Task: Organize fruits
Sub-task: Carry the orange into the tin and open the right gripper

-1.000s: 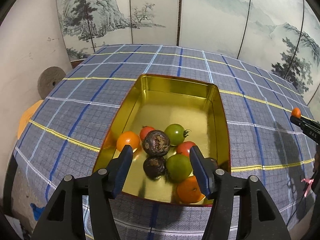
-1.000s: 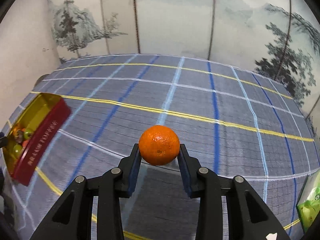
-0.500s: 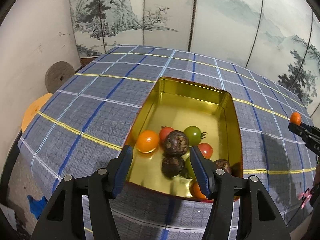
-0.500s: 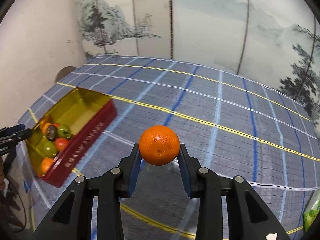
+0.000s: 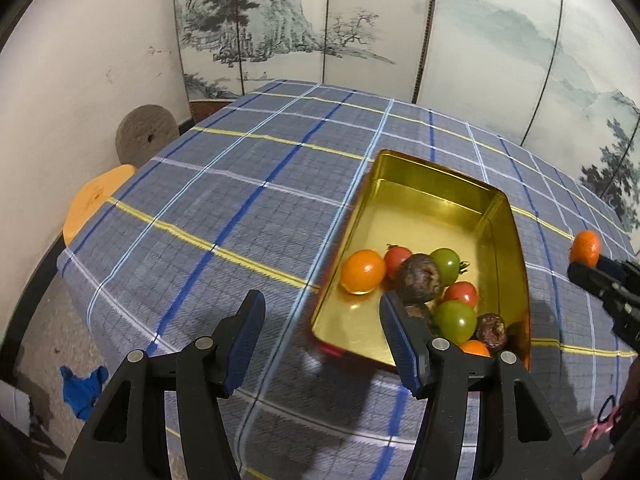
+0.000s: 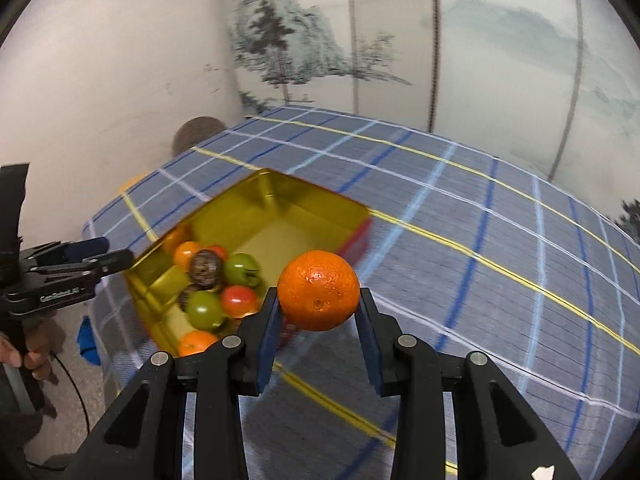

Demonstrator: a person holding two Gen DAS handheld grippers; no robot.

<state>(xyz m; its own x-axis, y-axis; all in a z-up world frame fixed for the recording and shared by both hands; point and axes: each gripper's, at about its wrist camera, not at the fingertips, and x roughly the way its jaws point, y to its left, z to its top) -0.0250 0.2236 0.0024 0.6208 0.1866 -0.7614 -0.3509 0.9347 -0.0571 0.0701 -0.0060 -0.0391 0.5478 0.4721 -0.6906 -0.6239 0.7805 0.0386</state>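
- The right gripper [image 6: 319, 312] had its fingers clamped on an orange [image 6: 318, 290], above the counter [image 6: 500, 280].
- The left gripper [image 5: 320, 338] was empty, fingers apart.
- Beyond, the gold tin [image 5: 436, 184] held mixed fruits.

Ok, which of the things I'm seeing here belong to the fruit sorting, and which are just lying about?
Part of the job:
- orange, clamped in the right gripper
- gold tin with the tomatoes, oranges and dark fruits piled in it
- left gripper, open and empty beside the tin

Just lying about:
- round stone disc
- orange stool
- blue cloth on the floor
- painted screen
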